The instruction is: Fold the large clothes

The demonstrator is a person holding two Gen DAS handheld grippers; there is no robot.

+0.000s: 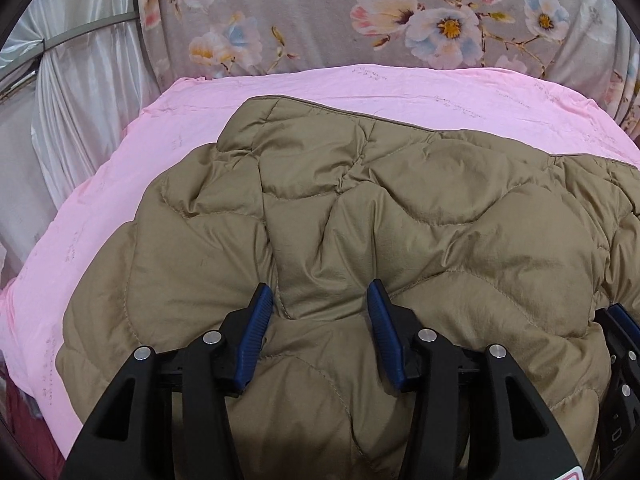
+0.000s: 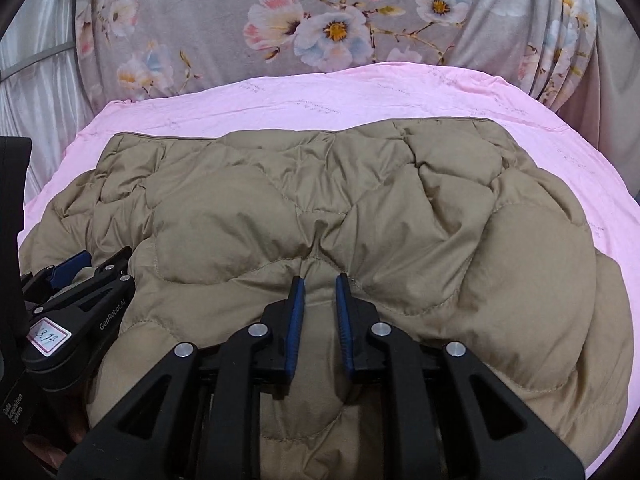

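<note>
A puffy tan quilted jacket (image 1: 400, 216) lies on the smooth pink sheet (image 1: 120, 184). The left hand-held gripper (image 1: 320, 294) straddles a fold, parted; the right hand-held gripper (image 2: 320, 280) pinches a ridge.

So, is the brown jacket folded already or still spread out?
Mostly spread: the brown quilted jacket lies across the pink sheet, far hem flat. Only the near edge bunches, between both grippers' jaws.

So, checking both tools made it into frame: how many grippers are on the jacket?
2. The left gripper and the right gripper sit side by side on the near part of the tan jacket.
</note>
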